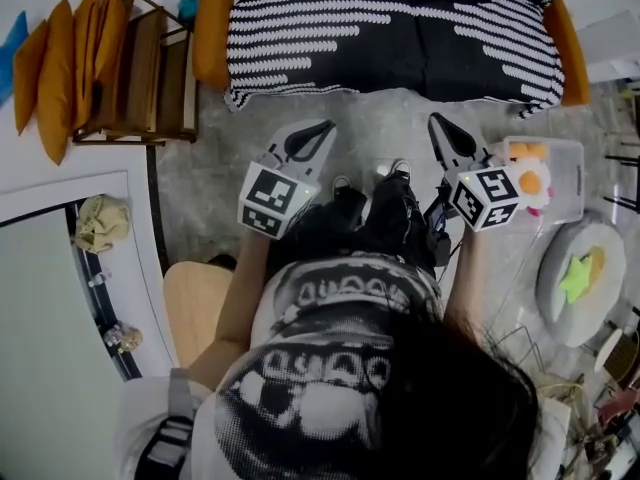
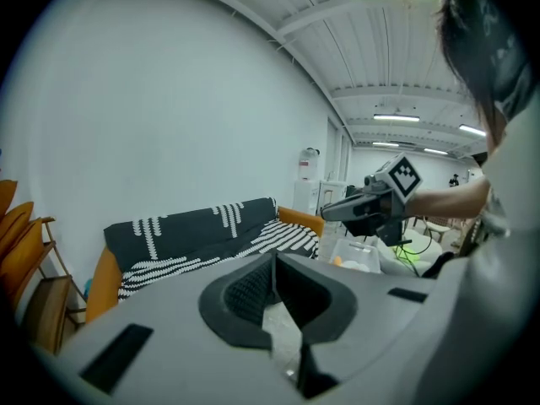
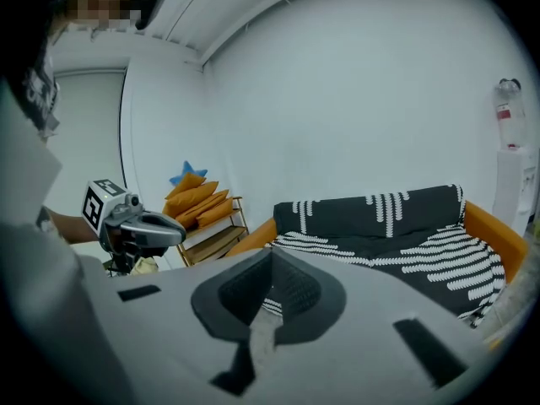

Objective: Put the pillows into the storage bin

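Several orange pillows stand on edge on a wooden shelf at the far left; the right gripper view shows these orange pillows too. A clear storage bin sits on the floor at the right with a white flower pillow in it. A green star pillow lies on a round grey cushion. My left gripper and right gripper hover over the grey carpet before the sofa. Both are shut and hold nothing.
An orange sofa under a black-and-white striped cover fills the far side. A white table edge runs along the left with a beige crumpled thing. The person's shoes stand between the grippers. Cables and clutter lie at the lower right.
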A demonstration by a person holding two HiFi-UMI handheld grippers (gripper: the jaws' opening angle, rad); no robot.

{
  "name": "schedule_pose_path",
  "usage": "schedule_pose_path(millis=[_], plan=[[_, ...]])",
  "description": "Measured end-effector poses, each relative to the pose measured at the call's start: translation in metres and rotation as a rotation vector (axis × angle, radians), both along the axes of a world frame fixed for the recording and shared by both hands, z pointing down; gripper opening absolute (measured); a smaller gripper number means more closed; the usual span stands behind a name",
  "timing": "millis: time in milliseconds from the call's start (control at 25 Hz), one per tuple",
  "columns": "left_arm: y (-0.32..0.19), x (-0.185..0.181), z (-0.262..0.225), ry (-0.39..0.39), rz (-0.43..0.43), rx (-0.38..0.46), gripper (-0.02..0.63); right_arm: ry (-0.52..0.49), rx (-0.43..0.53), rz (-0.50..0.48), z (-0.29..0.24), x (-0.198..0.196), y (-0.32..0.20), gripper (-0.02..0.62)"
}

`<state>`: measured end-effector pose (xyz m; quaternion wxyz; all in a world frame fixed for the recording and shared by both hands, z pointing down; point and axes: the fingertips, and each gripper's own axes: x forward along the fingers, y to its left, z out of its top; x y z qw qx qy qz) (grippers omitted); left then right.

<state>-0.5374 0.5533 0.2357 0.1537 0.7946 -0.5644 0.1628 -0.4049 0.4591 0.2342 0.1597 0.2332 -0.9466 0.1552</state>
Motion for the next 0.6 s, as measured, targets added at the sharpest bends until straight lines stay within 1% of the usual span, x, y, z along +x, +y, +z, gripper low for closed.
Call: schedule_pose_path(millis=[280,600], plan=[[-0.008,0.007,0.005,-0.011,0.011,0.001,0.014,-0.006,-0.012,0.015,0.0,0.012,-0.007,0.0],[-0.009,0.024,0.021,0.005,0.041,-0.032,0.014,0.005,-0.028,0.021,0.009,0.023,-0.008,0.0]])
